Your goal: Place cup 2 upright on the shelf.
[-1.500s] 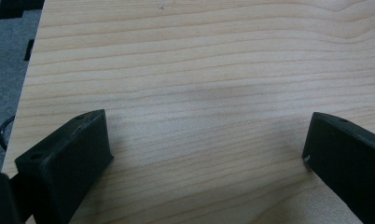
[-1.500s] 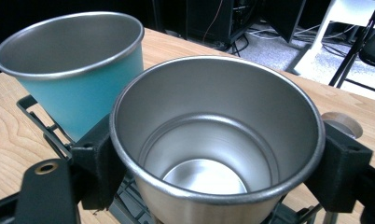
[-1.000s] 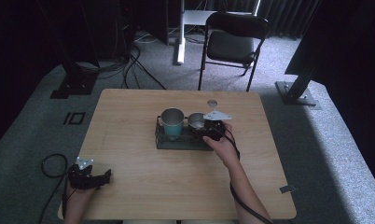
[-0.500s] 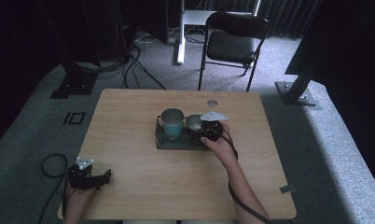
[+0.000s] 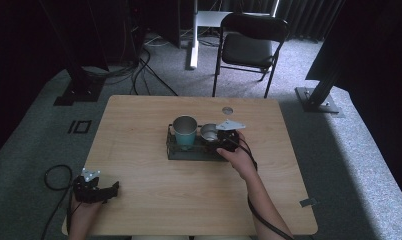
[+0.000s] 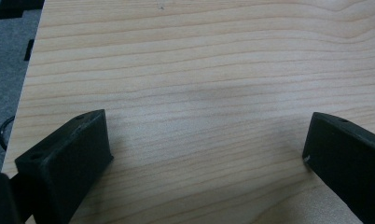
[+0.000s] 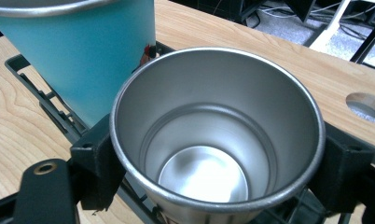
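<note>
While the table (image 5: 154, 200) lay mostly bare, I had a black tray (image 5: 189, 152) at its middle as my landmark. At the tray's left end stood a teal cup (image 5: 184, 131); beside it stood a steel cup (image 5: 209, 132), and my right gripper (image 5: 222, 140) had a jaw on each side of its wall, apparently pinching it. A tilted lift could have knocked the teal cup. Well off the tray, my left gripper (image 5: 91, 189) rested spread, holding nothing.
</note>
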Available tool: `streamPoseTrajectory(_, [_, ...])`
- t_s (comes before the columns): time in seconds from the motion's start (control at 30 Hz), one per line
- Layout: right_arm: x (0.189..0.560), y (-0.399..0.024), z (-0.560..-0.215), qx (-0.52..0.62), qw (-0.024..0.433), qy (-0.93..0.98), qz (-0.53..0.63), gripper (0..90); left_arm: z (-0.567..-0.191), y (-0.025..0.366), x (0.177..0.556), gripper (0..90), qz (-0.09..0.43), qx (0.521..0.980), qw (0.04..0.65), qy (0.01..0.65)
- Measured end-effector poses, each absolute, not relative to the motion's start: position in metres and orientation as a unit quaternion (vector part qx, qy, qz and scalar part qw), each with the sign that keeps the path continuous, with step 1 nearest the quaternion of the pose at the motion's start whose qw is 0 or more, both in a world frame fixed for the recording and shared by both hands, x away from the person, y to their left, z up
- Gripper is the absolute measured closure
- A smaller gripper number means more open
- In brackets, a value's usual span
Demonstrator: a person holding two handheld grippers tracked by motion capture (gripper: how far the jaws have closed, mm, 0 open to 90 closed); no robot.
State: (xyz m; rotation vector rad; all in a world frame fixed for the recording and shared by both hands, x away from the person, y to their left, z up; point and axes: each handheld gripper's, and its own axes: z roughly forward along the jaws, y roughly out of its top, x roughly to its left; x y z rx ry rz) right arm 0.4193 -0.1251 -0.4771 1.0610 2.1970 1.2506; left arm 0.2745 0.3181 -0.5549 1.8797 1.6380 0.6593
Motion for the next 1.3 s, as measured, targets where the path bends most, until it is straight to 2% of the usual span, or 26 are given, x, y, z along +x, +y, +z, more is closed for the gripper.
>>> streamPoseTrajectory(0.23, [0.414,-0.13,-0.474,0.372,0.193,0.784,0.458,12.9,-0.555,0.318,0.274,1.3,0.246,0.7,0.278,0.61])
streamPoseTrajectory(1.3, [0.382,-0.173,-0.476,0.377,0.203,0.763,0.484,12.7,-0.555,0.318,0.274,1.4,0.246,0.7,0.278,0.61])
